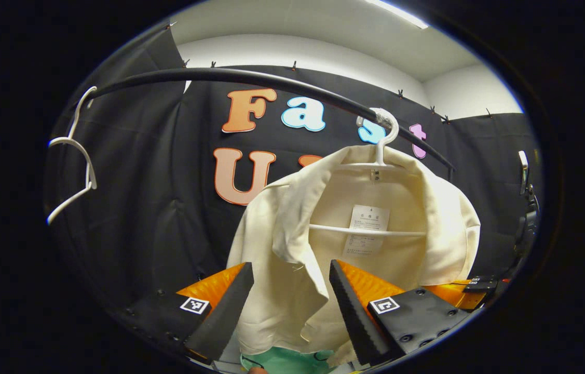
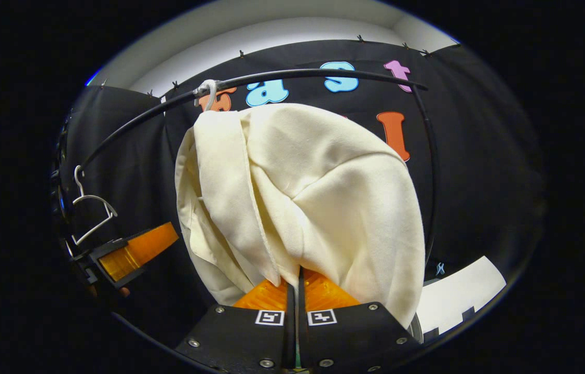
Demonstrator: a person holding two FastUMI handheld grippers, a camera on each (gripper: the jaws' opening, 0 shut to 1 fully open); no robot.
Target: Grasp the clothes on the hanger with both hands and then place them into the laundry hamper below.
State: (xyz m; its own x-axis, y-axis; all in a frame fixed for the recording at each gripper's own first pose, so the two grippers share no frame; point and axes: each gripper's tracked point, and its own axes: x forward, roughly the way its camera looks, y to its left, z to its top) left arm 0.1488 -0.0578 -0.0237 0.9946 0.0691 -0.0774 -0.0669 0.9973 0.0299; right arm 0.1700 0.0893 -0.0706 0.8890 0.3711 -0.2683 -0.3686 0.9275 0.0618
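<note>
Right claw (image 2: 296, 278) pinches the cream shirt (image 2: 302, 197) on its hanger (image 1: 383, 150). Left claw (image 1: 292, 298) gapes around the shirt's front edge.

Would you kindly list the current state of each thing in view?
Cream jacket: hanging on its hanger, front open.
White hanger: hooked on the rail, loaded.
Spare hanger: hooked on the rail, bare.
Left claw: open around the jacket's front edge.
Right claw: shut on the jacket's fabric.

garment label (image 1: 367, 228) too small, hamper (image 1: 287, 361) cut off
</note>
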